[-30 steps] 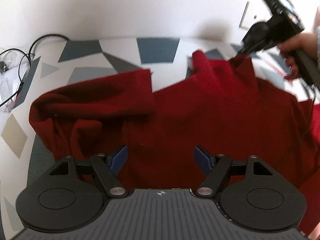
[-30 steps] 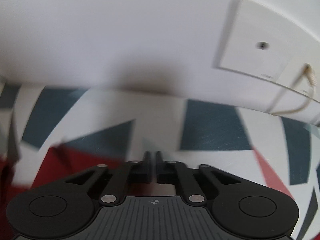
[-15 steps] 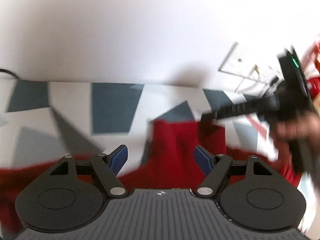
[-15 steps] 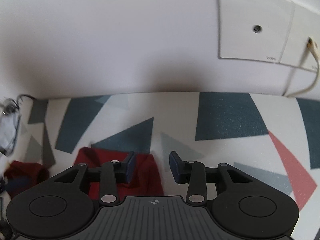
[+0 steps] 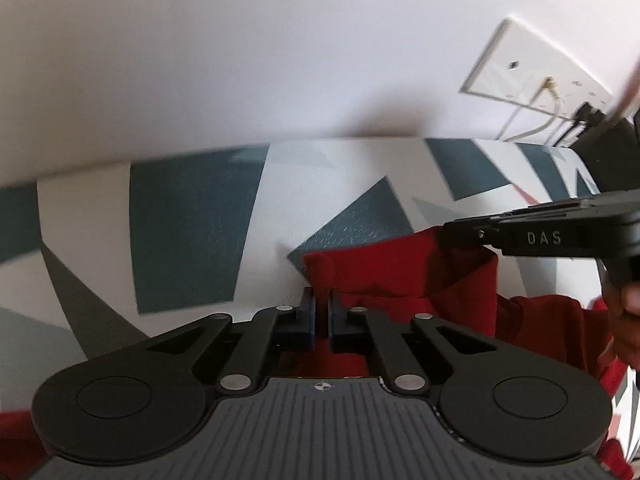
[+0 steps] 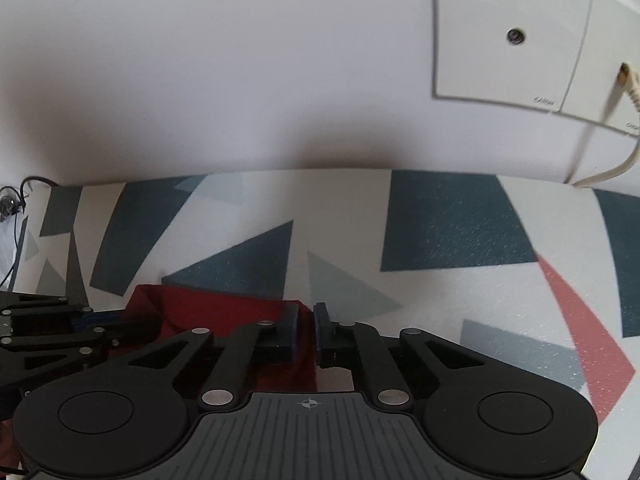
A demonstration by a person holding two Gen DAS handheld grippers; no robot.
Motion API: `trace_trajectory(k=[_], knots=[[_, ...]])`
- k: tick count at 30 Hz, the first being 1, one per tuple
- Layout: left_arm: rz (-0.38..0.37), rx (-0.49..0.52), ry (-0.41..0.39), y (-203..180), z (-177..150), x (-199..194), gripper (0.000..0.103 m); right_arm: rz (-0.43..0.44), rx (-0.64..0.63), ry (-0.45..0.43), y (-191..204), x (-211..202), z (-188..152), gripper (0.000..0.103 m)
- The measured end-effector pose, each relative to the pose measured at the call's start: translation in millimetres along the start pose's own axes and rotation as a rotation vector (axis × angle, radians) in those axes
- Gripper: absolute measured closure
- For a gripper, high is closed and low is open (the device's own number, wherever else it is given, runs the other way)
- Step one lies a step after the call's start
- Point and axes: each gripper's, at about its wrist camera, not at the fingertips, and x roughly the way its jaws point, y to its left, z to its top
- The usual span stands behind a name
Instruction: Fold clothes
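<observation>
Nearest in the left wrist view, the left tongs (image 5: 319, 312) have just been closing and now stand pinched together on the near left corner of the red garment's (image 5: 400, 276) raised fold, a strip of red cloth showing in the narrow gap between the blue pads. The red garment lies at the centre and lower right of that frame, on the desk (image 5: 192, 232) with its white cover of teal, grey and pink shapes. Its far edge is lifted into a band across the middle right, and more red cloth bunches at the lower right and lower left corners.

At the right edge of that frame a hand (image 5: 628, 320) grips the black handle of the right tongs (image 5: 442, 236), whose tip bites the right end of the raised fold.

From the right wrist view, the right tongs (image 6: 306, 328) have also just been closing and are clamped on the garment's right corner (image 6: 224, 312), red cloth filling the slot between the fingers. The left tongs (image 6: 86, 314) come in from the left edge, at the cloth's other corner.

Farther back the patterned desk runs to a white wall (image 6: 240, 60). A white wall plate (image 6: 508, 36) sits at the upper right, with a pale cable (image 6: 616, 168) trailing from it. At the far left edge, dark wires (image 6: 16, 200) lie on the desk.
</observation>
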Motion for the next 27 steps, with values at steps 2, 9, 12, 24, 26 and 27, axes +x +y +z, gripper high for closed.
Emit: trace_trajectory(k=[2,9,12,24,26,27], knots=[[0.006,0.047,-0.035,-4.0,-1.5,-14.8,0.098,0.031,0.023,-0.040,-3.5,-11.4,-3.2,0.097],[0.000,0.169,-0.193,-20.7,-37.2,-84.2,0.098,0.143,0.064,-0.216,-13.3,-80.5,-39.3,0.097],[0.014,0.268,-0.237,-38.0,-72.0,-104.9,0.098,0.148,0.023,-0.270,-8.9,-108.5,-71.4,0.097],[-0.018,0.320,-0.039,-61.9,-167.2,-89.9,0.084,0.066,-0.050,-0.135,13.5,-114.0,-205.8,0.096],[-0.073,0.297,-0.019,-56.4,-170.8,-101.4,0.064,0.056,-0.063,-0.112,14.3,-115.6,-215.0,0.091],[-0.107,0.279,-0.008,-52.4,-171.3,-106.6,0.049,0.055,-0.067,-0.108,13.8,-118.7,-218.1,0.089]])
